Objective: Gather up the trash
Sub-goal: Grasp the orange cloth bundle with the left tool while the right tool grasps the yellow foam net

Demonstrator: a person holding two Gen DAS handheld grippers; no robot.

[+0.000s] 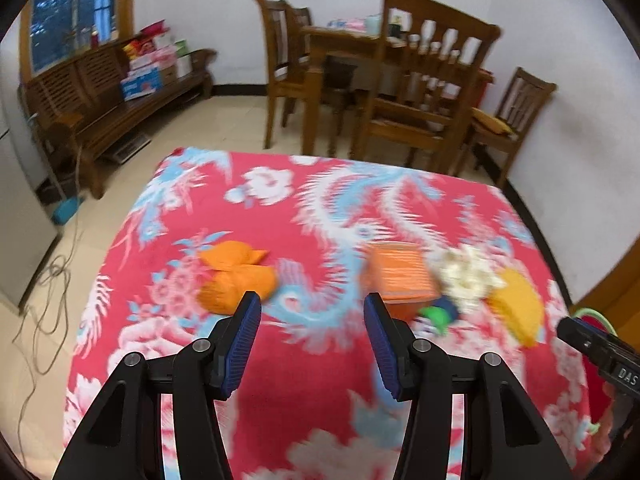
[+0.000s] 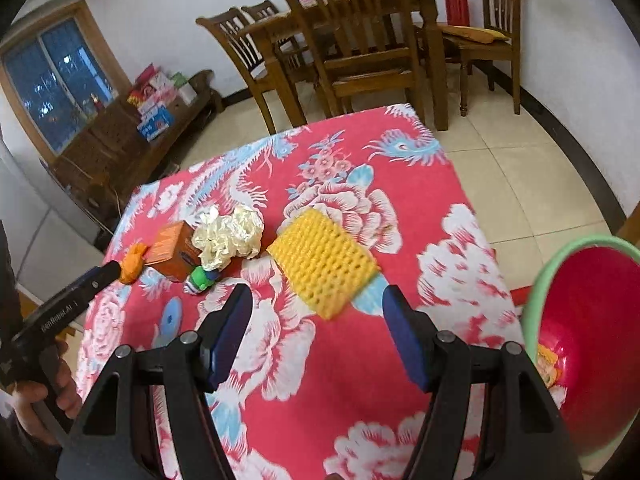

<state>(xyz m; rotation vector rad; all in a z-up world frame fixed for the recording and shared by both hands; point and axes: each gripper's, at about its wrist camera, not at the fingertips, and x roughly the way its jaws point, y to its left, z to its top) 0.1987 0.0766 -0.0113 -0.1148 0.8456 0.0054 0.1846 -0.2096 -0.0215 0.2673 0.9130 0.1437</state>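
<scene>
Both grippers, left (image 1: 312, 316) and right (image 2: 316, 308), hang spread and empty. Just ahead of the right fingers lies a yellow sponge (image 2: 323, 262); the crumpled paper (image 2: 228, 236) and orange box (image 2: 172, 250) sit beyond. Blur probably hides the edges, so closing now risks shoving trash away from the red bin (image 2: 592, 328).

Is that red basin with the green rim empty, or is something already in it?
Not empty: the red basin holds an orange-yellow piece near its bottom, seen in the right wrist view.

We are seeing even, soft indoor light, motion blur smearing the left view, and fisheye bending darkening the corners.
</scene>
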